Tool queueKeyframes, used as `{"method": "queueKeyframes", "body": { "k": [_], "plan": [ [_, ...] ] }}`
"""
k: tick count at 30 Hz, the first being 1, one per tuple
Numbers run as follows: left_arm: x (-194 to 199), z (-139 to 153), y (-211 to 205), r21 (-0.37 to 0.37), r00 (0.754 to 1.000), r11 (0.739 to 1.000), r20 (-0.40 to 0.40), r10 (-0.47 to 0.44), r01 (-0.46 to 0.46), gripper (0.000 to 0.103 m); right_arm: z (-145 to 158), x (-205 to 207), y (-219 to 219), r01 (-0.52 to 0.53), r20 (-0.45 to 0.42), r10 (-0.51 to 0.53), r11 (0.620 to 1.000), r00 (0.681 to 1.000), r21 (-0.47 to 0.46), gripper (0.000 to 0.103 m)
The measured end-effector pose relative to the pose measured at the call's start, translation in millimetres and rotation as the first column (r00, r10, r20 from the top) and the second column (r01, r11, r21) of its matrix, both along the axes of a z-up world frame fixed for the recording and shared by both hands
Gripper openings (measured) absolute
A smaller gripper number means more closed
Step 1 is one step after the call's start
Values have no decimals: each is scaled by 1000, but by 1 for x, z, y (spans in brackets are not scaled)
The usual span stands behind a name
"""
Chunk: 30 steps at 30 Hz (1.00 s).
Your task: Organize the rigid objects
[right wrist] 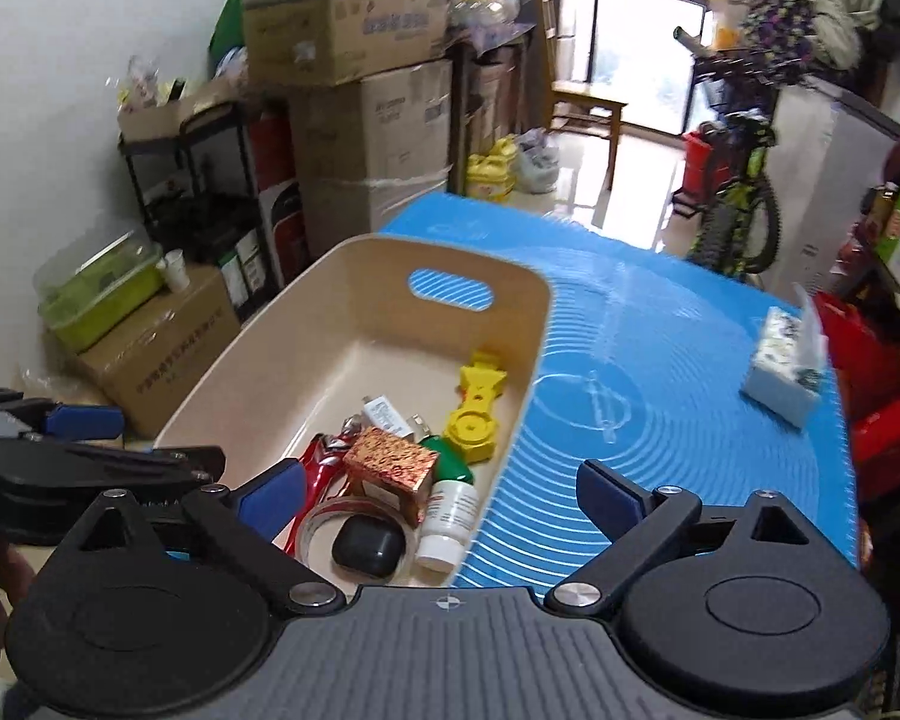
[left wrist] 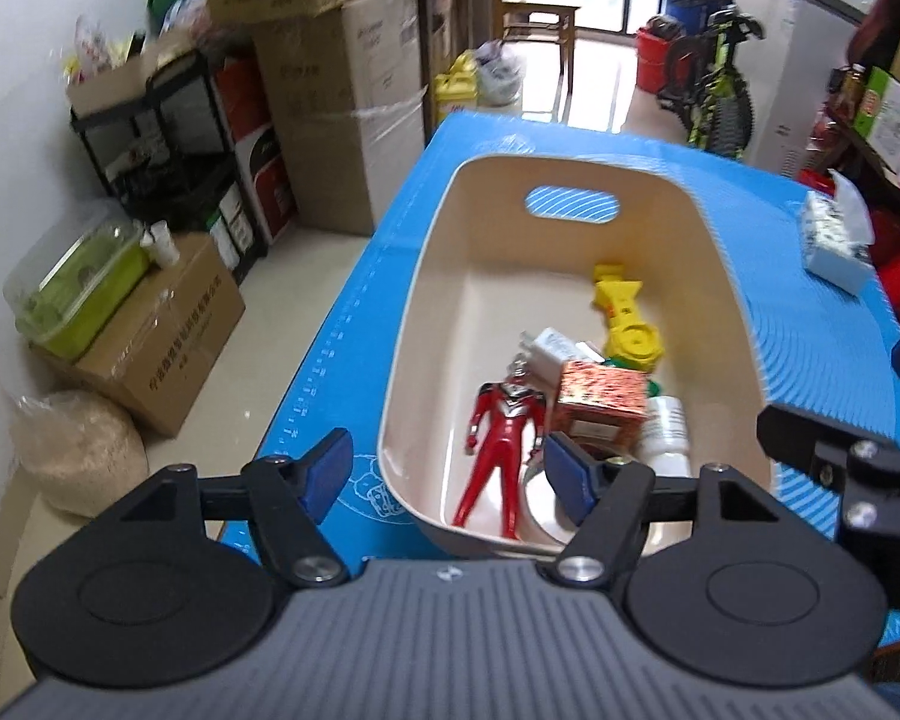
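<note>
Stacked cardboard boxes (left wrist: 342,96) are seen against the white wall beyond a blue mat (right wrist: 660,408) that covers the work surface. On this mat a beige bin (left wrist: 438,276) with a handle cutout in its far wall is placed, and every other thing is located from it.

Inside the bin, toward its near end, the rigid objects are gathered. A red figure (left wrist: 498,450) is laid along the floor of the bin near its left wall. A patterned red box (right wrist: 393,468) is set beside the figure, and a white bottle (right wrist: 447,519) is laid just to the right of that box, close to the bin's right wall. A yellow plastic piece (right wrist: 477,414) is placed farther in, also near the right wall, and a white charger (right wrist: 381,411) is seen beside it. A black case (right wrist: 369,546) is rested at the near end, inside a ring of tape (right wrist: 318,525).

Outside the bin, well to its right, a tissue pack (right wrist: 783,366) is laid on the mat.

The left gripper (left wrist: 450,474) is held over the bin's near left corner, its jaws apart and nothing between them. The right gripper (right wrist: 444,495) is held over the bin's near right rim, its jaws likewise spread wide and empty.
</note>
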<state>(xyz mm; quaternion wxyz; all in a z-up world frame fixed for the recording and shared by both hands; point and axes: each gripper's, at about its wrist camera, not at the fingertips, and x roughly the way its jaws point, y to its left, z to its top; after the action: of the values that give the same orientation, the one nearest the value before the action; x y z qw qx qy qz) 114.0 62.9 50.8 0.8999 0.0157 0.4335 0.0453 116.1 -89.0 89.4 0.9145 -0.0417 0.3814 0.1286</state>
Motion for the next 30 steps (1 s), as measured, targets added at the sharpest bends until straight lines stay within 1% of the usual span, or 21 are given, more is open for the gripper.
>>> {"method": "queueKeyframes", "body": {
  "k": [5,6,9,13,15,17,22,28,30],
  "plan": [
    [-23,18,-14,7,999,1000,30,-25,25,72,23,-29,-19,73,26,-74,996,997,43,100],
    [-28,21,-17,10,999,999,36,-31,31,72,27,-38,-24,81,43,-83,996,996,43,100],
    [-44,28,-24,15,997,999,59,-43,42,72,35,-60,-33,104,93,-107,994,990,38,100],
    [-64,32,-34,10,995,999,83,-53,52,72,41,-89,-50,148,122,-154,987,981,59,100],
    [-75,32,-40,6,993,998,94,-64,64,72,42,-102,-54,162,148,-166,986,975,42,100],
    [-84,31,-45,8,992,997,104,-71,71,72,40,-115,-59,173,167,-175,985,970,30,100],
    [-102,25,-53,-2,990,996,107,-93,94,72,30,-142,-70,198,176,-198,980,964,17,100],
    [-122,12,-64,4,985,991,111,-135,136,72,9,-167,-78,222,166,-223,975,961,23,100],
    [-127,7,-64,-5,983,990,120,-138,140,72,2,-175,-80,233,162,-235,972,958,32,100]
  ]
}}
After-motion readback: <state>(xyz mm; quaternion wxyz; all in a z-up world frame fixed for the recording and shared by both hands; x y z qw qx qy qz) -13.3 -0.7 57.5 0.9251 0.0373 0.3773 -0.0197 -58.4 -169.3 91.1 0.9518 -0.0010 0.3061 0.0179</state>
